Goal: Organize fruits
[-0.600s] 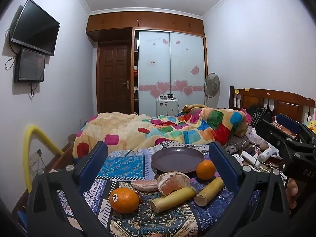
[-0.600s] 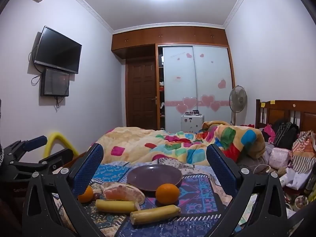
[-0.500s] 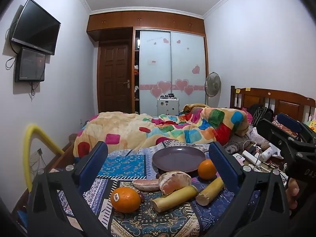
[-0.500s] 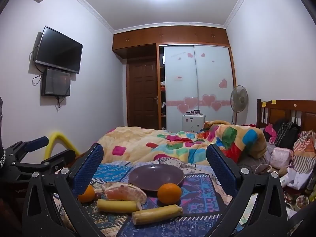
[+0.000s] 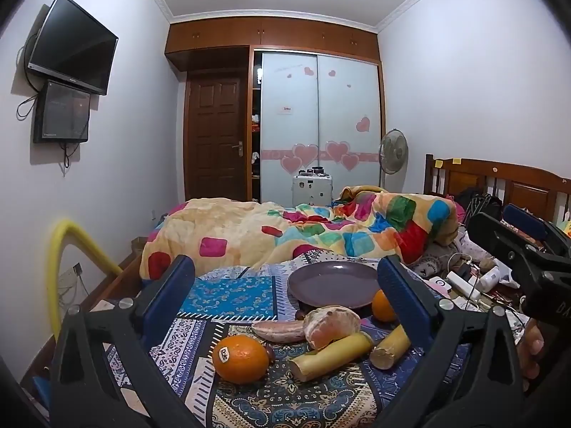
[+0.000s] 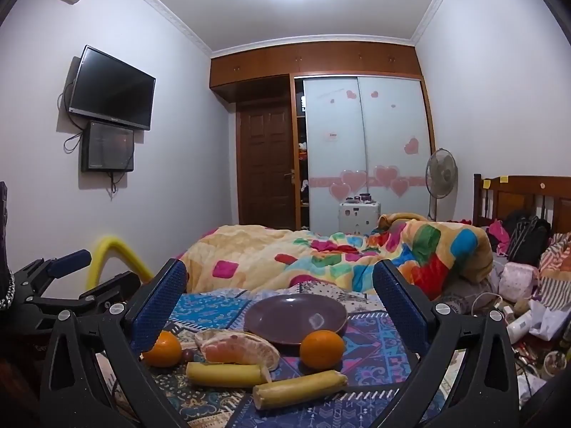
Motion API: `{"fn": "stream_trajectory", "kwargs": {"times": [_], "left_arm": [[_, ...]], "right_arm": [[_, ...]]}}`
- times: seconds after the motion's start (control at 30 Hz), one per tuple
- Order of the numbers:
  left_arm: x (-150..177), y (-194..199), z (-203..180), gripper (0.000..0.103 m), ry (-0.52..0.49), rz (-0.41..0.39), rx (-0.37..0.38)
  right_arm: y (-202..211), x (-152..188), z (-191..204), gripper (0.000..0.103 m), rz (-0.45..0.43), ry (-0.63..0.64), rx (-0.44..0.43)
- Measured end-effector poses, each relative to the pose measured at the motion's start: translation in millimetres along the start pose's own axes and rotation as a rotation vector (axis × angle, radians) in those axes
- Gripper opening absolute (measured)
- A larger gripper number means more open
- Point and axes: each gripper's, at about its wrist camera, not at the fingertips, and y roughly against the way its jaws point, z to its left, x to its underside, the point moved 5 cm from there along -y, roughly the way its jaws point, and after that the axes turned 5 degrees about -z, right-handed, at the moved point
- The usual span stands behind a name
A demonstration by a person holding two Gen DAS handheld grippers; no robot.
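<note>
Fruits all on the patterned cloth (image 6: pixel 364 363), none on the purple plate (image 6: pixel 285 335) at far centre: stickered orange (image 5: pixel 239 358) left, peeled pomelo (image 6: pixel 239 351) and cane pieces (image 6: pixel 299 388) centre, second orange (image 6: pixel 322 348) right. Left gripper (image 5: pixel 285 287) and right gripper (image 6: pixel 279 290) both spread wide, grasping nothing. Sorting not yet begun.

I see a dull purple round plate (image 6: pixel 296 315) on a blue and purple paisley-patterned cloth (image 6: pixel 367 349). Two bright orange round oranges (image 6: pixel 322 348) flank a pale pink-orange peeled citrus segment cluster (image 6: pixel 238 349). Two yellow cut cane sticks (image 6: pixel 299 388) lie nearby. Beyond, I see a cream quilt with multicoloured square patches (image 6: pixel 321 256).
</note>
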Motion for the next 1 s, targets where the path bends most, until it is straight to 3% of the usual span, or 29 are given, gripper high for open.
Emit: {"fn": "stream_trajectory", "kwargs": {"times": [1.0], "left_arm": [[3.8, -3.0, 2.2, 0.103, 0.015, 0.003, 0.004]], "right_arm": [[-6.0, 2.8, 0.2, 0.103, 0.021, 0.006, -0.007]]}}
